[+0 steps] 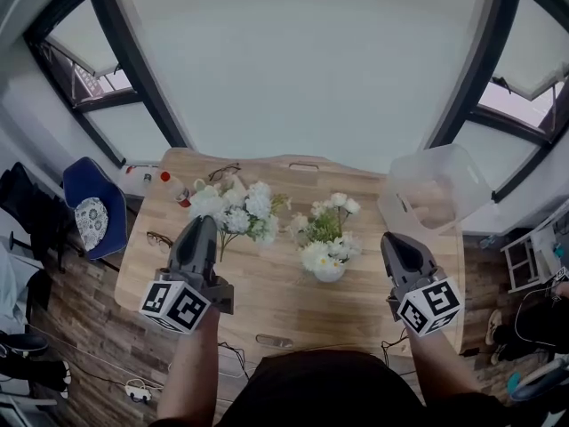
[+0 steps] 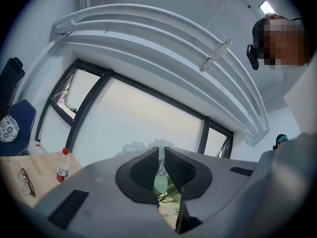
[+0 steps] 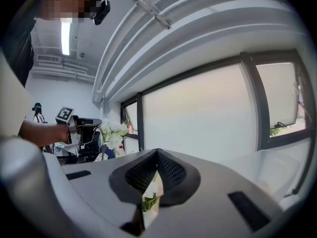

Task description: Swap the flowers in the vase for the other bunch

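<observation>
A loose bunch of white flowers [image 1: 238, 210] hangs over the left half of the wooden table [image 1: 267, 302]. My left gripper [image 1: 203, 224] is shut on its stems, which show as a thin pale strip between the nearly closed jaws [image 2: 161, 151]. The right gripper view shows that bunch [image 3: 112, 133] standing up from the left gripper. A small white vase [image 1: 329, 273] stands mid-table with a second bunch of white flowers and greenery [image 1: 327, 229] in it. My right gripper [image 1: 392, 239] hovers to the right of the vase, shut [image 3: 157, 153] with nothing in it.
A clear plastic bin [image 1: 436, 189] sits at the table's far right corner. A red-capped bottle [image 1: 173, 188] and two pairs of glasses [image 1: 224, 172] [image 1: 160, 238] lie on the left side. A blue chair [image 1: 93, 207] stands left of the table.
</observation>
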The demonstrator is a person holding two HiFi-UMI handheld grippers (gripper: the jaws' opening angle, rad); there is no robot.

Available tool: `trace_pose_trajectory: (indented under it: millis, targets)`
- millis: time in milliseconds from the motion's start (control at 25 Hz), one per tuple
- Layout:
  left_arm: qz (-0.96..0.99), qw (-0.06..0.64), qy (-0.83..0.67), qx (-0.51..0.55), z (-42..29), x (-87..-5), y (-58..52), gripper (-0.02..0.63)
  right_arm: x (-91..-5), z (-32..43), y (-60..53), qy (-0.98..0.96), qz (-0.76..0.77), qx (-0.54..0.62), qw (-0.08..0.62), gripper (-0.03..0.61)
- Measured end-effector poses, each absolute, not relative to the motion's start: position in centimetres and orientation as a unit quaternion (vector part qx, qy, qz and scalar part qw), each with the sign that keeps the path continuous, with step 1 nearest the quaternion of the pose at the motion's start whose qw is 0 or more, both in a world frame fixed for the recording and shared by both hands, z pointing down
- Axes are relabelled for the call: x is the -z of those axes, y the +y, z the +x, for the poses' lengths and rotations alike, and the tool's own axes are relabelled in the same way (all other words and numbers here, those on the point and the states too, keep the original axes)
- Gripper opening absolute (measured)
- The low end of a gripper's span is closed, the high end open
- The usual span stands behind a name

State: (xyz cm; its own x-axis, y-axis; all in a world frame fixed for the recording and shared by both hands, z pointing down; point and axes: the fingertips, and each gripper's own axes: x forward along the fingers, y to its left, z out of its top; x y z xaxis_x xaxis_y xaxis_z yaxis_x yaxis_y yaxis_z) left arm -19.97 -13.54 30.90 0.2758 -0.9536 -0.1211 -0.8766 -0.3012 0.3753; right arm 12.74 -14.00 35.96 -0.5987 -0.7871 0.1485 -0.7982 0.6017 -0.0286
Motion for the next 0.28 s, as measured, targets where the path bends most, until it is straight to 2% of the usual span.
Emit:
trace_pose_trajectory:
  millis: [280]
  targets:
    - [0.788, 0.114, -0.583, 0.162, -20.09, -30.71, -13.56, 0.037, -35.83, 12.54, -13.86, -0.894, 0.443, -0.043, 0.061, 0.026]
